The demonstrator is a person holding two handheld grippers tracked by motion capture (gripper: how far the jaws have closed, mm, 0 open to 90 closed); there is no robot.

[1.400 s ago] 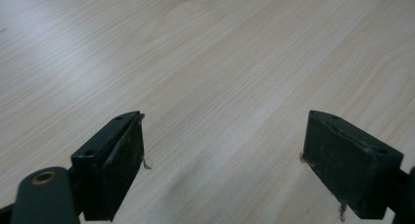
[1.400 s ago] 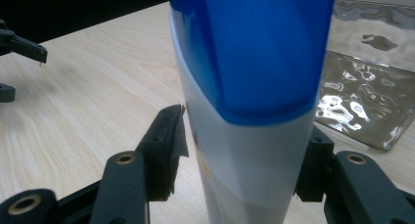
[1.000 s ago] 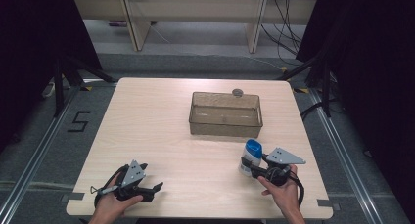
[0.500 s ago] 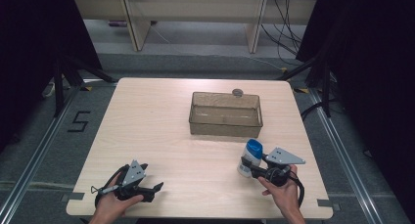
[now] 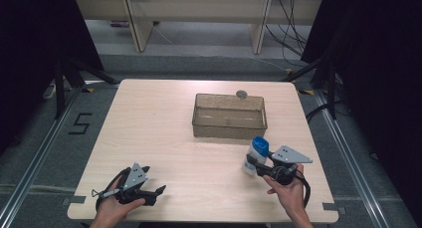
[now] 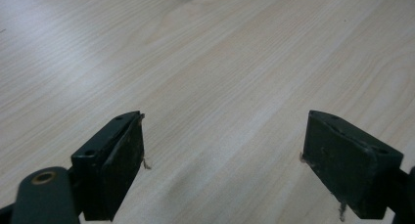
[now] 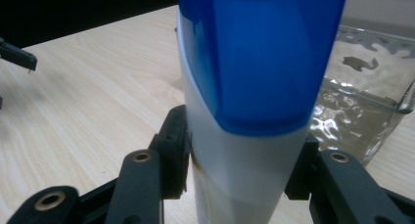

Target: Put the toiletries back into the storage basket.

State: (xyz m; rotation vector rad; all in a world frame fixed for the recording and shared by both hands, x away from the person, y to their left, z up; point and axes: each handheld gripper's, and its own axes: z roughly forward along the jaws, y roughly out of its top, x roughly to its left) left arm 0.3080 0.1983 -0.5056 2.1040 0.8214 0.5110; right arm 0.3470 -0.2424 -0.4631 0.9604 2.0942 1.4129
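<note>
A white bottle with a blue cap is clamped upright by the right gripper, near the clear bin; the left gripper is held apart over bare table; the smooth, tapered bottle could be let slip if the squeeze is loosened.

My high view looks forward and down from above the near edge of the table. My left gripper view skims the wood closely. My right gripper view faces twelve o'clock, sharing the clear bin with the high view.
</note>
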